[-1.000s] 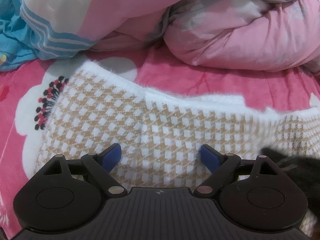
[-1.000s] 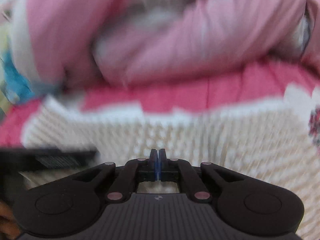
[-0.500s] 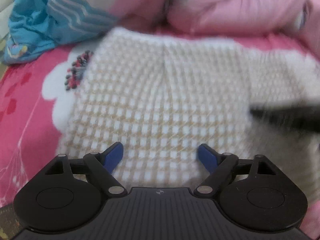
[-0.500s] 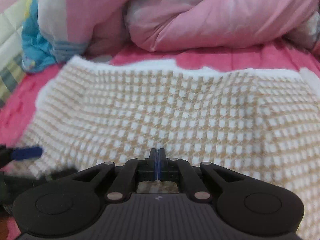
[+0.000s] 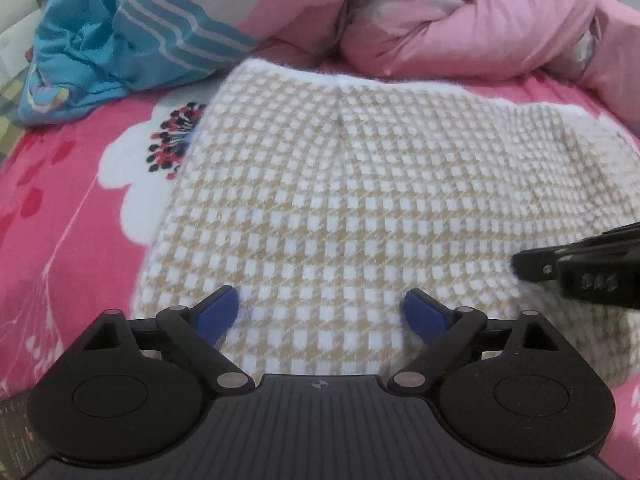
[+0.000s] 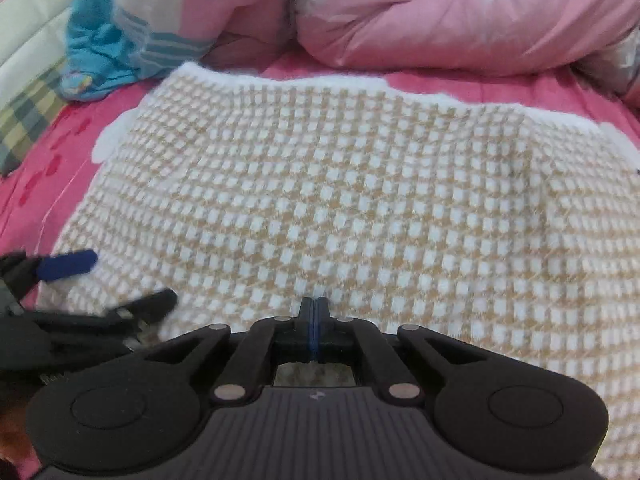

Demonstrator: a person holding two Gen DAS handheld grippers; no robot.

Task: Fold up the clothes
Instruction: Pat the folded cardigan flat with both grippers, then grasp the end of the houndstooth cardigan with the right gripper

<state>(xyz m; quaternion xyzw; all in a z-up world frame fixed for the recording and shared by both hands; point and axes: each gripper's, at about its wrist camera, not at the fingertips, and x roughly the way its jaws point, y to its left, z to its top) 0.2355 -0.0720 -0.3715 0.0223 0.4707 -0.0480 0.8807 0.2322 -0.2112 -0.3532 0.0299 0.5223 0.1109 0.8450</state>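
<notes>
The left gripper is spread wide, holding nothing; the right gripper is pinched shut, apparently empty. Both hover over the sweater, lying flat toward twelve o'clock on the bedsheet. It looks soft, light and floppy; take it by the white trimmed edge at twelve o'clock.

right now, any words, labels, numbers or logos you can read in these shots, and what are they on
No text reads cleanly.
Pale raised characters, too blurred to read, on the side of the black right gripper in the left wrist view.
Small logo mark, no letters, on the ribbed dark body of the left gripper.
Fine print, too small to read, on a dark card at the lower left corner.
</notes>
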